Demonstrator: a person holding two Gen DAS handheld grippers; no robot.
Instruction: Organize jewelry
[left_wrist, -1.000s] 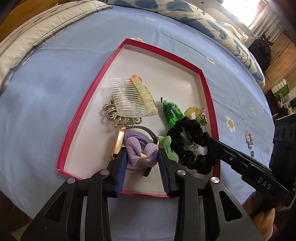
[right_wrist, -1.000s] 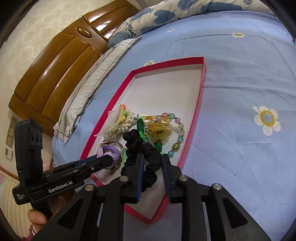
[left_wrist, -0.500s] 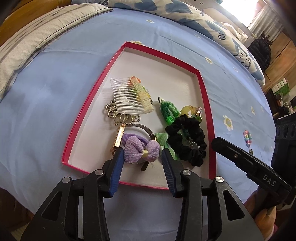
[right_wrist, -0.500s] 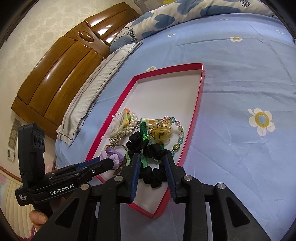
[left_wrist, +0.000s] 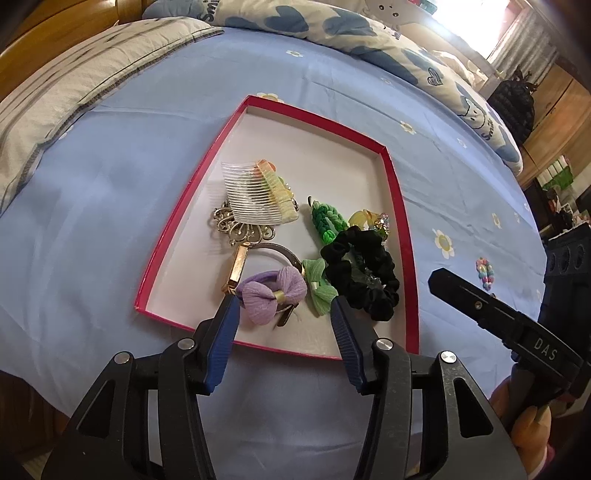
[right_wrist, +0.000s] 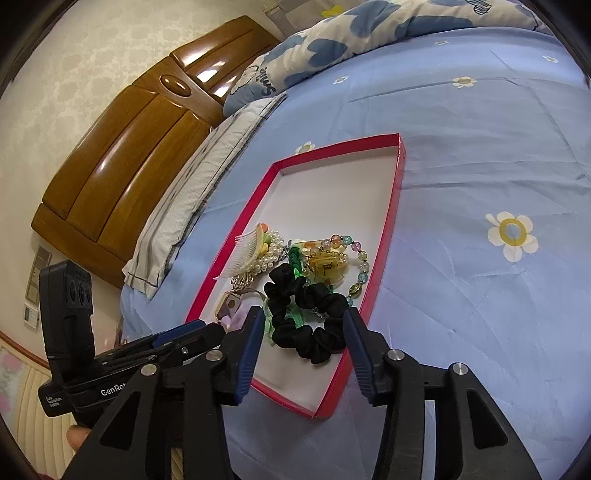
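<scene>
A red-rimmed tray (left_wrist: 399, 221) with a white floor lies on the blue bedsheet. In it are a clear comb (left_wrist: 255, 195), a silver ornament (left_wrist: 240, 229), a green braid (left_wrist: 327, 219), a yellow claw clip (left_wrist: 364, 218), a gold watch (left_wrist: 240, 264) and a green bow (left_wrist: 317, 286). My left gripper (left_wrist: 284, 301) hangs over the tray's near edge, its jaws opening. The purple bow (left_wrist: 271, 295) lies loose between them. My right gripper (right_wrist: 303, 312) is also opening, and the black scrunchie (right_wrist: 321, 343) rests untouched between its pads. A bead bracelet (right_wrist: 364, 264) circles the clip.
A small string of coloured beads (left_wrist: 485, 271) lies on the sheet to the right of the tray. A striped pillow (left_wrist: 74, 74), a heart-print quilt (left_wrist: 332, 33) and a wooden headboard (right_wrist: 129, 147) lie beyond. A hand (left_wrist: 528, 435) holds the right gripper.
Both grippers have spread their jaws and drawn back a little. The purple bow and the black scrunchie were let go and now lie in the tray.
</scene>
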